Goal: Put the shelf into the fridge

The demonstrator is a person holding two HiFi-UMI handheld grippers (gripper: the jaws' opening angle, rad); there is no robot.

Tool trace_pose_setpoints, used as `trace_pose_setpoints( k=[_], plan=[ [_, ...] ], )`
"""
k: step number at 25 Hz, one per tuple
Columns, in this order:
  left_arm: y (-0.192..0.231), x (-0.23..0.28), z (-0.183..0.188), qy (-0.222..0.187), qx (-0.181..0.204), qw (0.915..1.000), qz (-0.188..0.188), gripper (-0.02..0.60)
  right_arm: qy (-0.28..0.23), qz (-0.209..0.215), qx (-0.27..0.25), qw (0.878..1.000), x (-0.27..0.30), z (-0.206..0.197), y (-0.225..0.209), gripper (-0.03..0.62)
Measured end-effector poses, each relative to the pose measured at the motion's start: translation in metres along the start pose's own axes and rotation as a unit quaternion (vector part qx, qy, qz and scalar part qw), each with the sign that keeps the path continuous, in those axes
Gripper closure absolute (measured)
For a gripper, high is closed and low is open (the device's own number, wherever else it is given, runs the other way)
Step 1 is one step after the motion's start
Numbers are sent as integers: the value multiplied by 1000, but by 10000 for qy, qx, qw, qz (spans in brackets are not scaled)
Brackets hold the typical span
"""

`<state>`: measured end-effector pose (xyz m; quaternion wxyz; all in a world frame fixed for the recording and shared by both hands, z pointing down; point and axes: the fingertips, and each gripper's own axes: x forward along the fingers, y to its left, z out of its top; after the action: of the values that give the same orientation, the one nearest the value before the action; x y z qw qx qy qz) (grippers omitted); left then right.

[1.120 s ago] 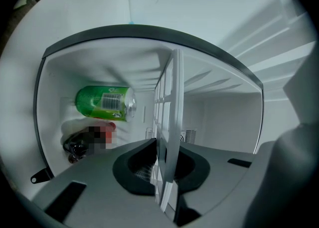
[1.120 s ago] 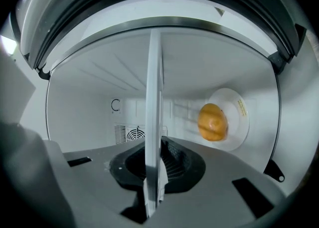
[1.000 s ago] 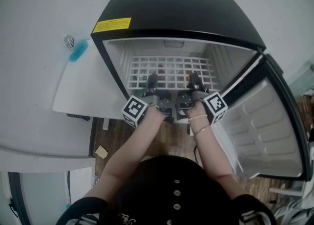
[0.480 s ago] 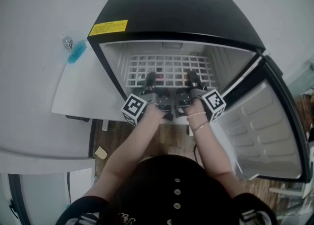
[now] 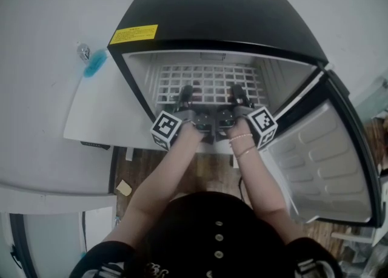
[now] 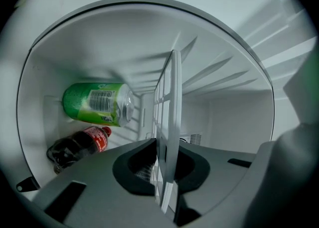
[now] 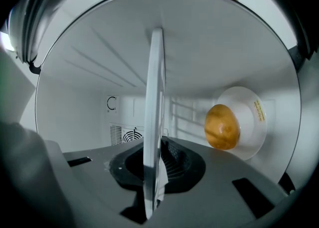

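We are holding the white wire shelf [image 5: 209, 85] by its front edge with both grippers, level inside the open black fridge [image 5: 218, 13], whose door [image 5: 327, 161] is hanging wide at our right. The left gripper [image 5: 185, 94] is clamping the near edge left of centre and the right gripper [image 5: 237, 93] is clamping it right of centre. Each gripper view is showing the shelf edge-on, pinched between dark pads: the left gripper [image 6: 167, 172] is closing on the shelf's grid [image 6: 167, 117], and the right gripper [image 7: 152, 172] is closing on its rim [image 7: 154, 122].

Beyond the shelf we are seeing things already stored in the cavity: a green can [image 6: 97, 103] and a dark soda bottle [image 6: 75, 147] on the left side, and a yellowish rounded item [image 7: 222, 126] on a white plate [image 7: 249, 122] on the right side.

We are judging the task as well along, since most of the shelf is lying within the fridge walls. We cannot tell whether it is sitting on the side ledges. What seems left is seating it fully, letting go and backing both grippers out.
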<state>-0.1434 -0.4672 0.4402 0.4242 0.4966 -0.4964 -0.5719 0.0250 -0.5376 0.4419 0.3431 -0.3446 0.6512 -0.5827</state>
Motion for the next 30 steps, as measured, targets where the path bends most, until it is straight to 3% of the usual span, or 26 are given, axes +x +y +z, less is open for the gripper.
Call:
trace_pose_setpoints(
  k=[11,19,30],
  plan=[
    [0,-1,0,-58,-16,9999,118,546,-43,-8,258,9997,-9,-3,1,557],
    [-5,-11,-6,132,4,9997,222,545,-102,-48,131,9999,-22,-3,9,518],
    [-10,-41,-12,314,22,9991,271,545,43,-97,22,9999,-59,-19,7,517]
  ],
)
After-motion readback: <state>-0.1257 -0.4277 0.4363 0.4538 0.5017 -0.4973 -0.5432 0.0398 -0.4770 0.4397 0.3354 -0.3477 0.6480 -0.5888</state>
